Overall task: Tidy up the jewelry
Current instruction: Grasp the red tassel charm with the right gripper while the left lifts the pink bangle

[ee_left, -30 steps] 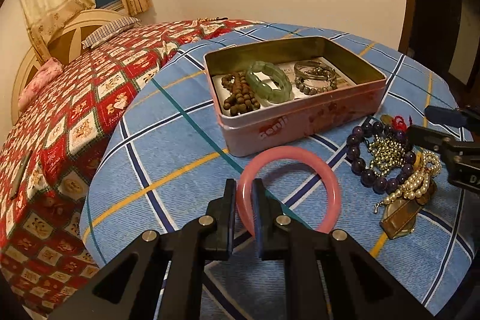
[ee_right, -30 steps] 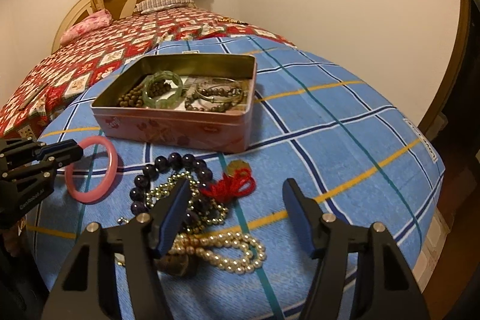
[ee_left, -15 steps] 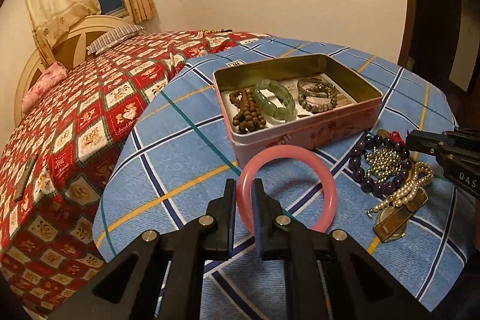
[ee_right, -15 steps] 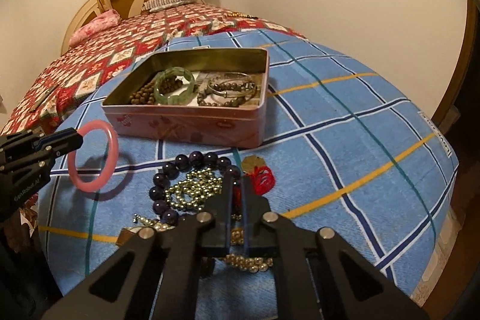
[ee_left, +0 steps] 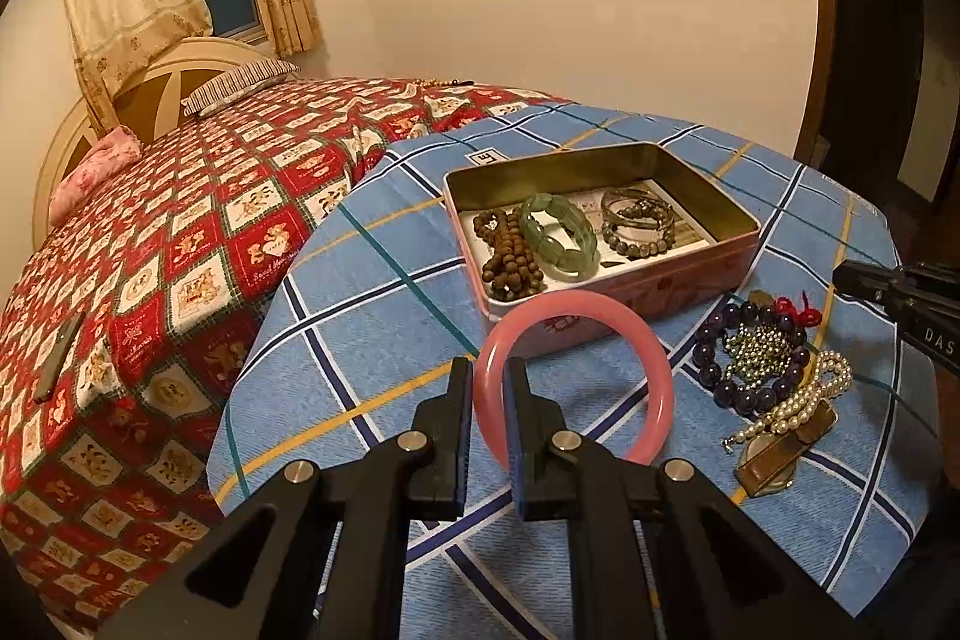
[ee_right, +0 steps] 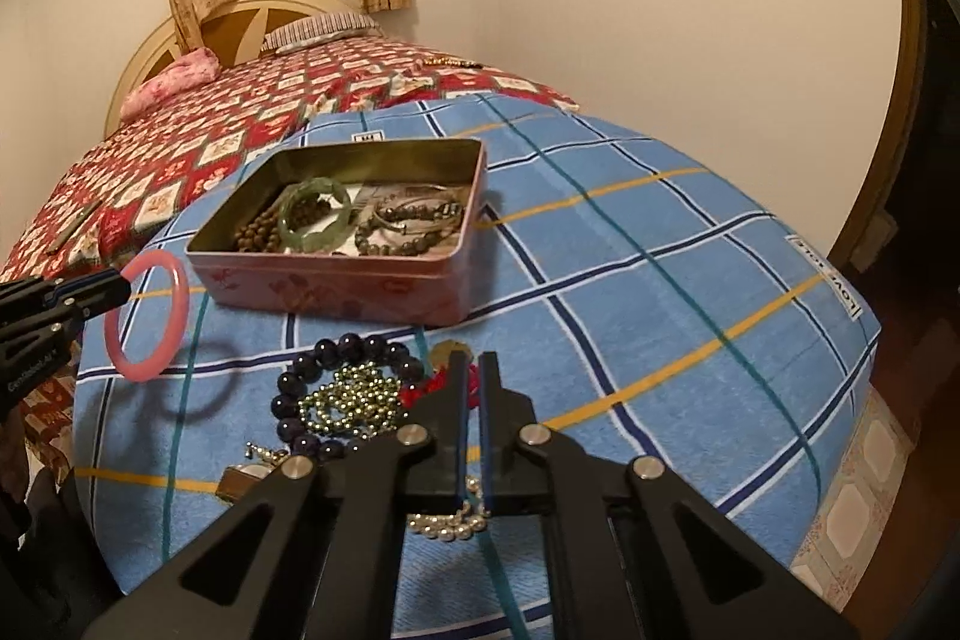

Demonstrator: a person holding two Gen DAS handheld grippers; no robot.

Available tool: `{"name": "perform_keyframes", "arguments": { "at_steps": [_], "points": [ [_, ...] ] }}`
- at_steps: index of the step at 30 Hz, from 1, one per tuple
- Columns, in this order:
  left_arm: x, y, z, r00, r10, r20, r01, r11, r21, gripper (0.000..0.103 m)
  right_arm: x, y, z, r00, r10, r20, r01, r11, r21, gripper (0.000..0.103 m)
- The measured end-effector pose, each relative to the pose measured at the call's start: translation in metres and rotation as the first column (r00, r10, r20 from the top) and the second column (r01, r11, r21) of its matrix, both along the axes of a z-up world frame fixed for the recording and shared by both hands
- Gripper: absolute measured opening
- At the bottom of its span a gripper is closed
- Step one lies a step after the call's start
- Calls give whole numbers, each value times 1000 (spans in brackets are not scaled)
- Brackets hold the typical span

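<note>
My left gripper [ee_left: 487, 376] is shut on a pink bangle [ee_left: 648, 358] and holds it in the air in front of the pink tin [ee_left: 660, 280]; the bangle also shows in the right wrist view [ee_right: 177, 304]. The tin [ee_right: 336, 286] holds a green bracelet [ee_left: 558, 235], brown beads [ee_left: 510, 262] and grey bracelets [ee_left: 639, 223]. My right gripper [ee_right: 474, 370] is shut with nothing between its fingers, raised above the loose pile: purple beads [ee_right: 336, 358], a gold chain [ee_right: 348, 400], a red tassel [ee_right: 429, 388] and pearls [ee_left: 804, 400].
The blue plaid cloth [ee_right: 630, 280] covers a round table; its edge falls away at right and front. A bed with a red quilt [ee_left: 180, 244] stands to the left. A watch [ee_left: 774, 454] lies by the pearls.
My left gripper lifted the pink bangle off the cloth and drew back. My right gripper closed from wide open and rose above the pile, empty.
</note>
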State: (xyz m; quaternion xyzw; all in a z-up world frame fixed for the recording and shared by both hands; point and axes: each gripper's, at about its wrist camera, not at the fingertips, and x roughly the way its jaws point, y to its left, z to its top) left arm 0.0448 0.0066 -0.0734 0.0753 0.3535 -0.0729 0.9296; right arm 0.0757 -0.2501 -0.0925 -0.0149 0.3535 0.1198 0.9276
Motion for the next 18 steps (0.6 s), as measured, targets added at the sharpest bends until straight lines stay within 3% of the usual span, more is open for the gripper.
{"name": "perform_keyframes", "arguments": {
  "at_steps": [4,6,8,13,14,16,18],
  "points": [
    [-2,-2,0,1000,-9,-2,9,1000,1,9,2,5,-3,999,34,-29,-33,999,13,7],
    [-2,-3,-2,1000,-12,-5,12,1000,2,9,5,9,-7,998,37,-45,-36,999,25,31],
    [-2,-3,-2,1000,-10,-5,10,1000,4,9,7,12,-11,998,39,-52,-38,999,19,35],
    [-1,-2,-4,1000,-9,-11,9,1000,2,9,16,11,-22,996,26,-88,-25,1000,17,35],
    [-1,-2,-5,1000,-8,-11,8,1000,2,9,17,11,-23,995,31,-94,-30,999,19,30],
    [-2,-1,-4,1000,-10,-6,10,1000,-3,9,16,10,-24,994,47,-103,-44,998,35,9],
    [-2,-1,-2,1000,-9,-1,9,1000,-5,9,13,11,-23,994,52,-96,-50,998,28,6]
  ]
}}
